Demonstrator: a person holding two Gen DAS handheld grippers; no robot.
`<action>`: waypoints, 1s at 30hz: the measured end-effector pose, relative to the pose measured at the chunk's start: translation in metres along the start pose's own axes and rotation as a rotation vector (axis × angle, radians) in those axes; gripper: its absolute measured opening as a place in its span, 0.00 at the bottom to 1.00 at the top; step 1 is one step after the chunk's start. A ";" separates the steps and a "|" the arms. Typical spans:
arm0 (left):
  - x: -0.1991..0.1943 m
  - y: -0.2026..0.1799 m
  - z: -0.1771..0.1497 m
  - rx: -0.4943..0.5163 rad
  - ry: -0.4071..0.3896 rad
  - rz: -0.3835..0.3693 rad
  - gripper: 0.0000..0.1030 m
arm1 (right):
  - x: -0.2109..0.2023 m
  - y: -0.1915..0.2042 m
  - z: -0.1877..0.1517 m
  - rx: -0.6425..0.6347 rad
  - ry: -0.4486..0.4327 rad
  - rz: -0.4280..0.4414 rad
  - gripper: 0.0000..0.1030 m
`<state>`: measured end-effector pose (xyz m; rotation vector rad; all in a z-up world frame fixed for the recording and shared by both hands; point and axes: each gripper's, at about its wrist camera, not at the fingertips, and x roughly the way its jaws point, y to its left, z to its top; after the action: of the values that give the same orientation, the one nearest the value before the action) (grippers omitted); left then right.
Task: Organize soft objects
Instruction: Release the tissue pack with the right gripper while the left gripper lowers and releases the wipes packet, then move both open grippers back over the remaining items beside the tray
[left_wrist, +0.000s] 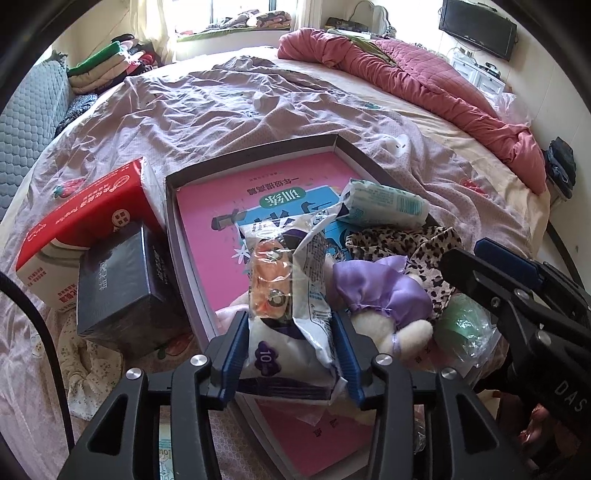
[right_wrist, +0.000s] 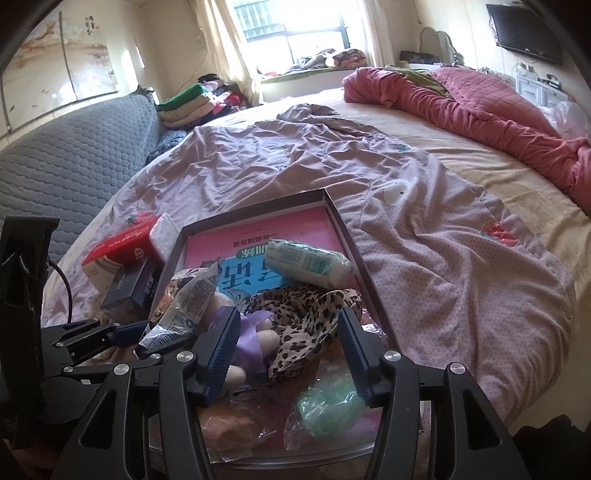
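The left gripper (left_wrist: 291, 347) pinched a white plastic packet (left_wrist: 295, 295) over the grey shallow box (left_wrist: 177, 236) at lower centre; the right gripper (right_wrist: 288, 350) stood spread above its leopard-print cloth (right_wrist: 314, 314).

Shallow grey tray (left_wrist: 173, 221) on bed, holding white packet (left_wrist: 295, 295) upright, pale wipes pack (left_wrist: 388, 203), leopard cloth (left_wrist: 424, 247), purple-dressed plush (left_wrist: 384, 299), green bag (left_wrist: 465, 325).

glossy crinkled plastic: white packet (left_wrist: 295, 295) | satin sheen: purple cloth (left_wrist: 380, 291) | matt wrinkled cloth: bedsheet (left_wrist: 229, 110)
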<state>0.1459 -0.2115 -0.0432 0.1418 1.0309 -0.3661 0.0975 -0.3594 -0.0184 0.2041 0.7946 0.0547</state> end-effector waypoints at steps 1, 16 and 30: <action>0.000 0.000 0.000 0.001 0.000 0.002 0.45 | 0.000 0.000 0.000 0.000 0.002 -0.001 0.56; -0.011 0.000 -0.001 0.000 -0.028 -0.017 0.57 | -0.010 -0.003 0.004 0.014 -0.025 -0.037 0.64; -0.031 -0.005 0.002 0.001 -0.076 -0.064 0.65 | -0.017 -0.009 0.006 0.031 -0.042 -0.049 0.71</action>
<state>0.1310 -0.2094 -0.0152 0.0949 0.9624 -0.4272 0.0900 -0.3709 -0.0040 0.2149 0.7584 -0.0080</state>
